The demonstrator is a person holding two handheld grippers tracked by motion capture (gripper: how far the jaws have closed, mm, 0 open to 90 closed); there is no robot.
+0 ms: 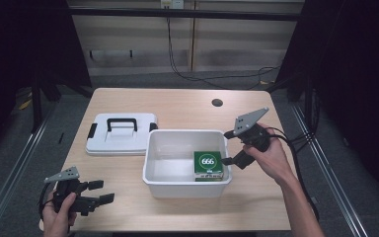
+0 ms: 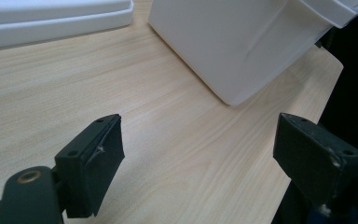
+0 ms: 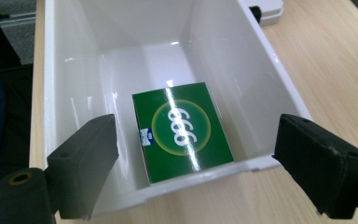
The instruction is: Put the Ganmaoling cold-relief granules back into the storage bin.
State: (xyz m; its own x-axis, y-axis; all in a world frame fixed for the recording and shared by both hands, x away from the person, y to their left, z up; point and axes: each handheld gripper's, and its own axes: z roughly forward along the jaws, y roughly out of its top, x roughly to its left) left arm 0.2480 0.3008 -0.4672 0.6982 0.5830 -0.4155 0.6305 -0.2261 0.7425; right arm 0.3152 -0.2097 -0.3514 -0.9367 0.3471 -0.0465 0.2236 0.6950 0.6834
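Right now the green box lies flat on the floor of the white bin, ahead of and between the spread jaws of the right gripper, which grip nothing and hang just over the bin's near rim. Meanwhile the left gripper also stands wide open and empty above the table, the bin's outer wall ahead of its jaws and the white lid beyond.
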